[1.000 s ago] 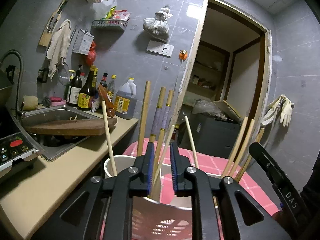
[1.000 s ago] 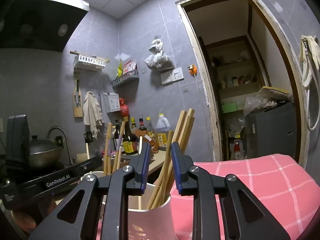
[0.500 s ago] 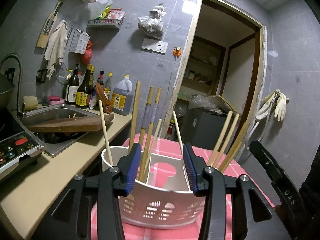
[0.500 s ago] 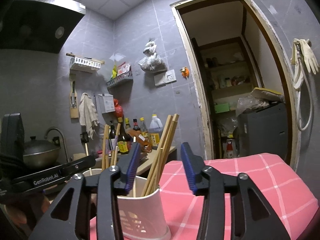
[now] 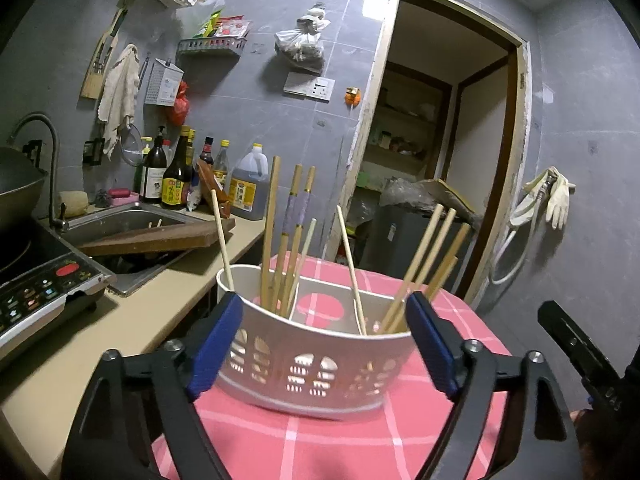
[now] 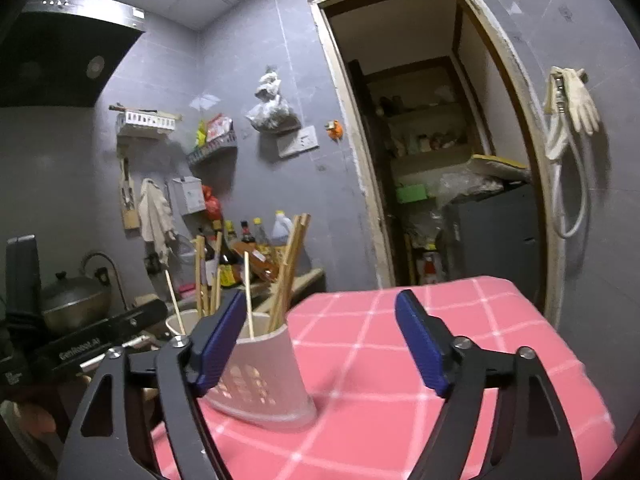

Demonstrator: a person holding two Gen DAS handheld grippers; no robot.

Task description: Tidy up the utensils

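A white perforated utensil holder (image 5: 316, 364) stands on a pink checked tablecloth (image 5: 320, 440). Several wooden chopsticks (image 5: 276, 236) stand in its left compartment and several more (image 5: 432, 260) lean in its right one. My left gripper (image 5: 322, 344) is wide open and empty, just in front of the holder. My right gripper (image 6: 322, 340) is wide open and empty, to the holder's (image 6: 260, 376) right side, with the chopsticks (image 6: 290, 268) ahead on the left. The right gripper's edge shows in the left wrist view (image 5: 576, 344).
A counter (image 5: 120, 320) runs along the left with an induction cooker (image 5: 40, 288), a sink (image 5: 116, 224) with a wooden board (image 5: 160, 236) across it, and bottles (image 5: 176, 176) by the wall. An open doorway (image 5: 436, 160) lies behind the table.
Both grippers have opened from nearly shut to wide open and pulled back from the holder, letting go of the chopsticks, which stay standing in it.
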